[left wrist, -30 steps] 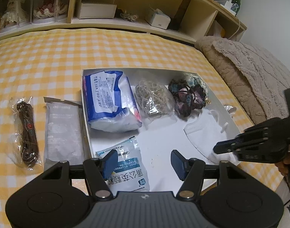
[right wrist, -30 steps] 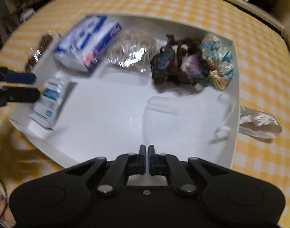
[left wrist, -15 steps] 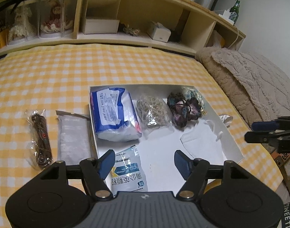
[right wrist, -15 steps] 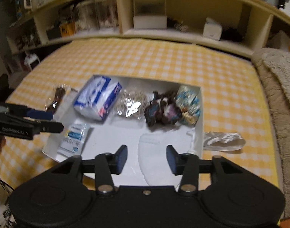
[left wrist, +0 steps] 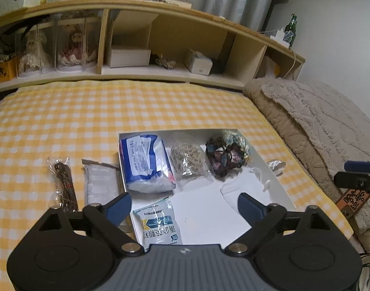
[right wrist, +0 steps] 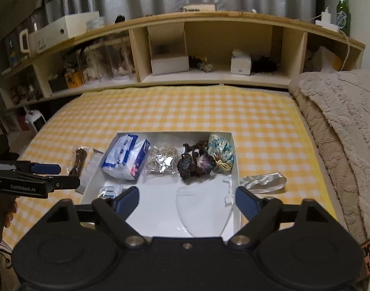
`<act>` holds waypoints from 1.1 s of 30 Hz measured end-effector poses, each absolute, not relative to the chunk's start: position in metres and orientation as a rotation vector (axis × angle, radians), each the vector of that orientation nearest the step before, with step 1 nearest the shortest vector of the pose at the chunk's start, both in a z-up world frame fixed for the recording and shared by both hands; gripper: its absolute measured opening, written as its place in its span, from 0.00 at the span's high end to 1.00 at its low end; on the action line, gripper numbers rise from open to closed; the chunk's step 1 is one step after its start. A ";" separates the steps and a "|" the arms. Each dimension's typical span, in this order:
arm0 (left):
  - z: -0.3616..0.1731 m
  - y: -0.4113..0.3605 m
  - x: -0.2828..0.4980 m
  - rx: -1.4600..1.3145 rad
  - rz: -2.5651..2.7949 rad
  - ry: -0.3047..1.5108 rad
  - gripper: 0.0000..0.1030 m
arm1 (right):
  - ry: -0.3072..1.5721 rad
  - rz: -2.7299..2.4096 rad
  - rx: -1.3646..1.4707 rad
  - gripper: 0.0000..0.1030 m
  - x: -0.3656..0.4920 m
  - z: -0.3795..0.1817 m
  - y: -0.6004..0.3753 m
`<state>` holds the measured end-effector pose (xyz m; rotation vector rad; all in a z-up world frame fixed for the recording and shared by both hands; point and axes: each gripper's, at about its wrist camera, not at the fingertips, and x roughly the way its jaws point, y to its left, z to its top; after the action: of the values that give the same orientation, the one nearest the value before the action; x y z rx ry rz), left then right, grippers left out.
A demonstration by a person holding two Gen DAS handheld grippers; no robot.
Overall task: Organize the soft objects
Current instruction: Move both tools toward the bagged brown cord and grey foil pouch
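A shallow white box (left wrist: 279,189) (right wrist: 236,167) lies on the yellow checked bed. In it are a blue tissue pack (left wrist: 145,162) (right wrist: 125,158), a bag of rubber bands (left wrist: 188,160) (right wrist: 162,162), dark scrunchies (left wrist: 221,156) (right wrist: 196,163), a patterned pouch (right wrist: 221,154), a white mask (left wrist: 236,189) (right wrist: 204,208) and a small wipes sachet (left wrist: 160,223) (right wrist: 109,191). Left of the box lie a grey packet (left wrist: 100,184) and a bagged brown item (left wrist: 63,184) (right wrist: 79,161). A shiny white cloth (right wrist: 263,181) (left wrist: 277,166) lies right of it. My left gripper (left wrist: 185,206) and right gripper (right wrist: 187,200) are open, empty, held back above the box's near edge.
A wooden headboard shelf (left wrist: 160,72) (right wrist: 209,77) with boxes, dolls and a green bottle (right wrist: 342,12) runs along the back. A beige blanket (left wrist: 318,126) (right wrist: 342,126) is piled on the right side of the bed.
Both grippers have pulled back and up from the box, so more of the room shows. The right gripper went from shut to wide open. The left opened wider.
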<state>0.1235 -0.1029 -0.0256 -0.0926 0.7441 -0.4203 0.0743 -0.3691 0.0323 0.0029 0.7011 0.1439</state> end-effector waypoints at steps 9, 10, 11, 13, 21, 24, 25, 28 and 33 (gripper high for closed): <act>-0.007 -0.096 0.103 -0.083 -0.403 0.694 0.00 | 0.634 0.048 0.018 0.00 0.043 0.041 -0.359; -0.005 -0.094 0.101 -0.082 -0.403 0.688 0.00 | 0.627 0.037 0.021 0.00 0.040 0.042 -0.358; -0.004 -0.093 0.099 -0.083 -0.403 0.684 0.00 | 0.621 0.026 0.027 0.00 0.038 0.042 -0.357; -0.001 -0.091 0.096 -0.085 -0.408 0.675 0.00 | 0.612 0.005 0.035 0.00 0.033 0.043 -0.354; 0.005 -0.084 0.086 -0.065 -0.418 0.639 0.00 | 0.590 -0.048 0.066 0.00 0.023 0.041 -0.338; 0.008 -0.079 0.086 -0.060 -0.421 0.625 0.00 | 0.580 -0.066 0.078 0.00 0.023 0.040 -0.330; 0.009 -0.076 0.087 -0.060 -0.419 0.618 0.00 | 0.577 -0.075 0.080 0.00 0.023 0.040 -0.327; 0.016 -0.063 0.091 -0.043 -0.400 0.588 0.00 | 0.559 -0.082 0.103 0.00 0.024 0.039 -0.315; 0.019 -0.036 0.106 -0.001 -0.355 0.570 0.00 | 0.524 -0.053 0.143 0.00 0.031 0.033 -0.291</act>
<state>0.1062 -0.0363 0.0185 -0.0013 0.5703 -0.3549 0.0309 -0.2909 0.0335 0.1430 0.5244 -0.0528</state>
